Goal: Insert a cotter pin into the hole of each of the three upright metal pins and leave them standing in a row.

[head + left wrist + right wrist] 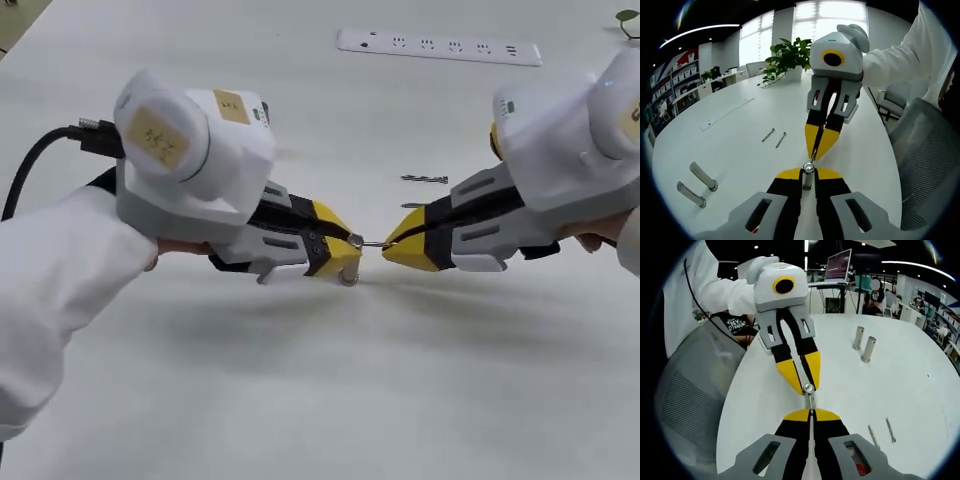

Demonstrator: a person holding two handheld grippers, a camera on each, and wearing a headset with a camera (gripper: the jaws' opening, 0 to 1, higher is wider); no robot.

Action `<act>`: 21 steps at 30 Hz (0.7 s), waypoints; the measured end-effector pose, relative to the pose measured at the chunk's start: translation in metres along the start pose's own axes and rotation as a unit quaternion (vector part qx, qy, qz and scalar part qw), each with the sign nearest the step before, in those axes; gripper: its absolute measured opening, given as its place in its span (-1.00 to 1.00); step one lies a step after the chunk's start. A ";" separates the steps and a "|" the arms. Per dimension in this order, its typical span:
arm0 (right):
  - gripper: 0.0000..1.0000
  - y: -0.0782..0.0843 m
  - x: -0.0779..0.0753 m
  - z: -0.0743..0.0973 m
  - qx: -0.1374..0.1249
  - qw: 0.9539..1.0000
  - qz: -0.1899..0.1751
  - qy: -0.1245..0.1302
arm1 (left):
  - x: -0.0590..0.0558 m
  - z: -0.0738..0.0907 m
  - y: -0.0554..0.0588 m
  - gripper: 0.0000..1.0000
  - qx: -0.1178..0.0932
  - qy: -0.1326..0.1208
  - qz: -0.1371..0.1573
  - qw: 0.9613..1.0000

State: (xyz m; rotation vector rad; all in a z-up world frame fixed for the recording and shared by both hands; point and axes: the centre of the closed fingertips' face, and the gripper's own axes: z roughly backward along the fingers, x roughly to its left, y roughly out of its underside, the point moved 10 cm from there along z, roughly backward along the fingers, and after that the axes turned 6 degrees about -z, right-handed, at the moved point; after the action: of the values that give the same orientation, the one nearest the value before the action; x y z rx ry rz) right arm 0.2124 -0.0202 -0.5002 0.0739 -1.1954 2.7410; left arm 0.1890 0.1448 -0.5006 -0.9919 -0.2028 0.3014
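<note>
My left gripper (350, 258) is shut on a short metal pin (808, 176), whose head pokes out between the yellow jaw tips. Facing it tip to tip, my right gripper (396, 246) is shut on a thin cotter pin (810, 401). The cotter pin's free end (372, 243) meets the metal pin's head (808, 388); I cannot tell whether it has entered the hole. Two more metal pins (858, 337) (868, 349) stand upright side by side on the white table. Two loose cotter pins (425, 179) (412, 205) lie just beyond the grippers.
A white power strip (440, 46) lies at the far edge of the table (320, 400). A potted plant (787, 57) stands at the table's end. A grey mesh chair (925, 165) sits beside the table. A person's white sleeves (60, 290) hold both grippers.
</note>
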 end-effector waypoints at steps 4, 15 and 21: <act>-1.00 -0.003 0.000 -0.008 -0.007 1.000 -0.010 -0.001 | 0.000 0.001 -0.001 -0.88 -0.001 0.000 0.004 1.000; -0.83 -0.004 0.000 -0.014 0.003 0.999 0.039 0.022 | 0.002 0.001 0.000 -0.88 -0.001 0.001 0.005 1.000; -0.78 -0.001 0.001 -0.008 0.002 0.999 0.028 0.018 | 0.003 0.000 0.001 -0.88 0.000 0.000 0.006 1.000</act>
State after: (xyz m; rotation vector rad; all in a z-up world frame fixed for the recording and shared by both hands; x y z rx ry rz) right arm 0.2116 -0.0135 -0.5054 -0.0082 -1.2012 2.7812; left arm 0.1915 0.1464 -0.5007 -0.9933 -0.1974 0.3119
